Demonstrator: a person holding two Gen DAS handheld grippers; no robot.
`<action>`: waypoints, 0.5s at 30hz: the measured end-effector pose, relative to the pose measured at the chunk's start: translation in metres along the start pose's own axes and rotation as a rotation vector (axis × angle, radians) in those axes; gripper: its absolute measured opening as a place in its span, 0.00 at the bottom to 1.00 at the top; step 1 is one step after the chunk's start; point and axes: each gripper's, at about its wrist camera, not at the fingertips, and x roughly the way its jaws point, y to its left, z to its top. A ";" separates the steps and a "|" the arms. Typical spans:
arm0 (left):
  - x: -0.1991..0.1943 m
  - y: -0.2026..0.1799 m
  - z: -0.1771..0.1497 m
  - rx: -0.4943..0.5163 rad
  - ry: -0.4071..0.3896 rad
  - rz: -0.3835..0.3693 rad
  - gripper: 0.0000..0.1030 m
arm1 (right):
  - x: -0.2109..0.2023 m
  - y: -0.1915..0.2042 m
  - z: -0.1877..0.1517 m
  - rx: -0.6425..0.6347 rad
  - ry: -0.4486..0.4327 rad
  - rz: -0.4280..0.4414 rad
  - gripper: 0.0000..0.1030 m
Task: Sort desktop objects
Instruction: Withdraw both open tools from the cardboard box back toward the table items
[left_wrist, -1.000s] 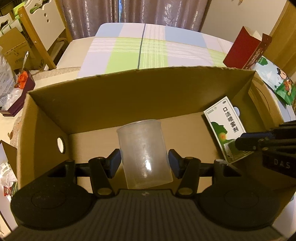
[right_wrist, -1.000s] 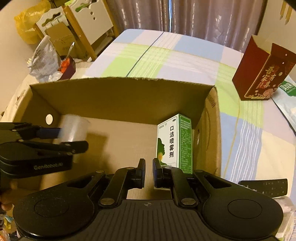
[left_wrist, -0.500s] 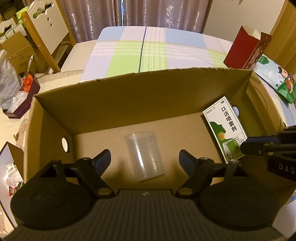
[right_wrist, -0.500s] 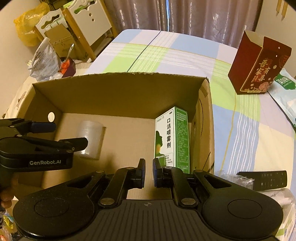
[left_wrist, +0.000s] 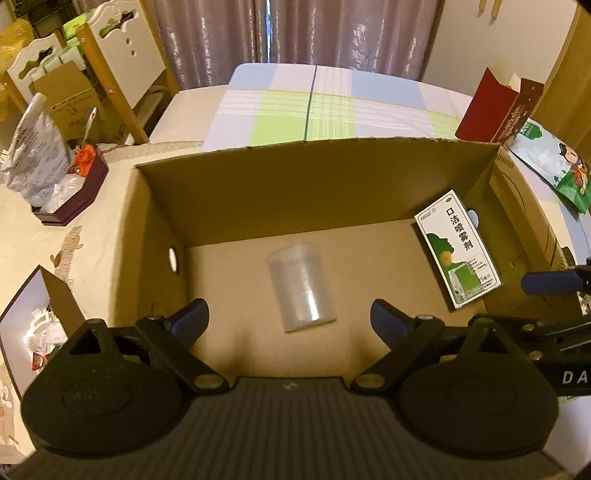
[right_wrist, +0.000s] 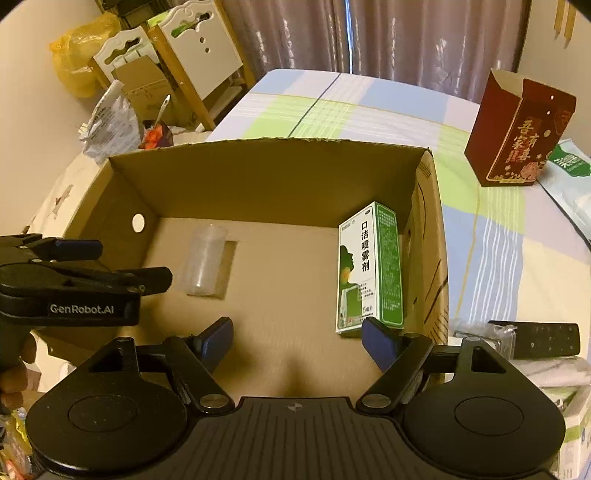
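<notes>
- the left gripper (left_wrist: 290, 317) hangs over the open cardboard box (left_wrist: 317, 177), angled down into it; its jaws have just been opening and now stand wide apart with nothing pinched between the blue pads (left_wrist: 192, 317)
- the clear plastic cup (left_wrist: 301, 286) sits on the box floor about mid-way across, below the gap of those jaws and touching neither pad; looks upright from the right wrist view, though the blur makes it hard to swear by
- the right gripper (right_wrist: 297, 341) hovers over the right half of the same box; its jaws have just been opening too and are spread, holding nothing
- the green and white spray carton (right_wrist: 369, 267) stands upright on the floor just beside the box's right wall; its lower corner is right by the right gripper's right pad (right_wrist: 378, 347), can't tell if they touch
- outside the box on the checked tablecloth (right_wrist: 487, 251): a red paper bag (right_wrist: 517, 136) standing far right, and a black remote (right_wrist: 543, 339) lying near the right edge
</notes>
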 end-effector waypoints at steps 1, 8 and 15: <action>-0.003 0.001 -0.001 -0.001 -0.005 0.003 0.90 | -0.002 0.001 -0.002 0.000 -0.004 0.000 0.77; -0.028 -0.001 -0.013 -0.007 -0.037 0.013 0.91 | -0.017 0.008 -0.014 -0.008 -0.027 0.001 0.77; -0.052 -0.009 -0.027 -0.008 -0.073 0.026 0.91 | -0.038 0.007 -0.029 0.005 -0.072 0.011 0.77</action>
